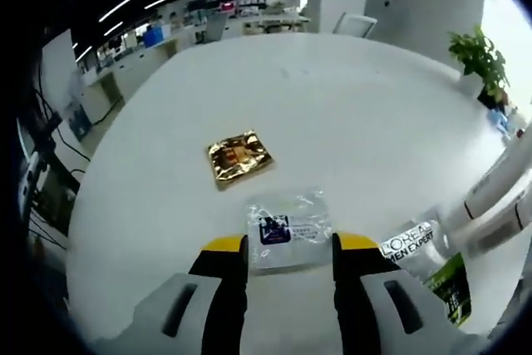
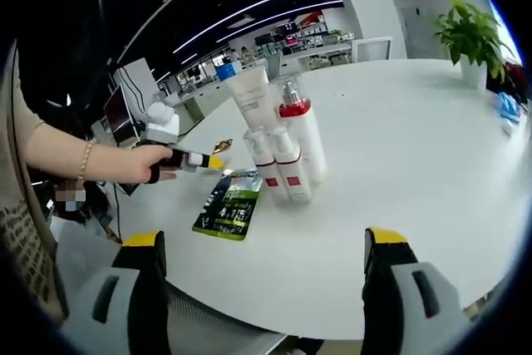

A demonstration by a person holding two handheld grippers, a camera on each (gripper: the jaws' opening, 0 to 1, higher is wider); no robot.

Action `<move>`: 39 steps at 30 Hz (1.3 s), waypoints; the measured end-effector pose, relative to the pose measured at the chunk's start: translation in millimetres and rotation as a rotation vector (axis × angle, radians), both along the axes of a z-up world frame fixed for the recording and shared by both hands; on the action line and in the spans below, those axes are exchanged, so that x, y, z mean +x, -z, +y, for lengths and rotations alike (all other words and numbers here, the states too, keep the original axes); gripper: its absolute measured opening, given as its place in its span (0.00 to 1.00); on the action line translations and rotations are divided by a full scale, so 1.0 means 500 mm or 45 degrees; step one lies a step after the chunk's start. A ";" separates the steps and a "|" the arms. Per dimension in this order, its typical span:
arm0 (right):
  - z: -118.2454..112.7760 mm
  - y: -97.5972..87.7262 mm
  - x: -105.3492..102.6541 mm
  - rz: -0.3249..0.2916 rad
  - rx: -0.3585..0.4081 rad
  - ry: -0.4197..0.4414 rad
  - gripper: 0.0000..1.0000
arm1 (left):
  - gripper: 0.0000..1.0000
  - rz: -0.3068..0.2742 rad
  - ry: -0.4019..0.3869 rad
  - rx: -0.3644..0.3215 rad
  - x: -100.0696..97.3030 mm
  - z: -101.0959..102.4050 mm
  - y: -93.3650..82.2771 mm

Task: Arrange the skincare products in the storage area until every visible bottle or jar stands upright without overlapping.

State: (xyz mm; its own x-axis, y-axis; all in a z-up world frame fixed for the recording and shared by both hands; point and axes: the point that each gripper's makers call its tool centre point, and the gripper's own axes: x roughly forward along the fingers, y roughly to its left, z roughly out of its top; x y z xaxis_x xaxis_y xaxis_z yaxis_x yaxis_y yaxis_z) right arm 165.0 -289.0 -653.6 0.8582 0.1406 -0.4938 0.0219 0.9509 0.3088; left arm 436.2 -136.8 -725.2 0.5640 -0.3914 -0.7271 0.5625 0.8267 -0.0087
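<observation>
Several white skincare containers stand upright in a tight group on the white table (image 2: 416,147): a tall tube (image 2: 252,93), a pump bottle with a red collar (image 2: 302,135) and two small red-labelled bottles (image 2: 264,165) (image 2: 291,170). A green and black L'Oreal packet (image 2: 229,209) lies flat in front of them. My right gripper (image 2: 266,243) is open wide, well short of the group. My left gripper (image 1: 289,247) is open over a clear sachet with a blue label (image 1: 287,226). Beyond it lies a gold sachet (image 1: 239,157). The L'Oreal packet (image 1: 420,251) and the white bottles (image 1: 499,197) are to its right.
A person's hand (image 2: 133,162) holds the left gripper (image 2: 187,158) low over the table. A potted plant (image 2: 470,35) stands at the far edge. The table's near edge (image 2: 274,326) runs just past my right jaws. Desks and shelves stand behind the table.
</observation>
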 end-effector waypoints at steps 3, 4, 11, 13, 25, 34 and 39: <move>0.010 -0.008 0.010 -0.019 0.002 -0.019 1.00 | 0.38 -0.017 0.050 -0.031 -0.016 0.000 -0.018; 0.014 -0.012 0.014 -0.028 0.002 -0.028 1.00 | 0.38 -0.028 0.064 -0.030 -0.021 0.001 -0.024; 0.038 -0.032 0.026 -0.068 0.003 -0.071 0.97 | 0.38 -0.108 0.215 -0.074 -0.073 0.003 -0.079; 0.043 -0.037 0.027 -0.078 0.000 -0.078 0.97 | 0.38 -0.127 0.260 -0.079 -0.091 0.003 -0.092; 0.067 -0.072 0.038 -0.141 0.002 -0.128 0.92 | 0.38 -0.224 0.463 -0.120 -0.200 0.003 -0.166; 0.097 -0.091 0.057 -0.175 0.042 -0.199 0.80 | 0.38 -0.253 0.590 -0.164 -0.269 0.003 -0.203; 0.126 -0.106 0.077 -0.205 0.122 -0.255 0.68 | 0.38 -0.291 0.655 -0.187 -0.300 0.002 -0.232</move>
State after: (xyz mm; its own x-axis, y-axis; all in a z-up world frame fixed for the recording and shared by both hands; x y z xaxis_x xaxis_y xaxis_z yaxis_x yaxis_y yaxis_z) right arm 203.3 -225.9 -600.6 0.8749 0.3551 -0.3294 -0.2205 0.8975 0.3819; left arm 286.4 -136.1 -609.2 0.4111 -0.7442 -0.5265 0.8925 0.4462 0.0661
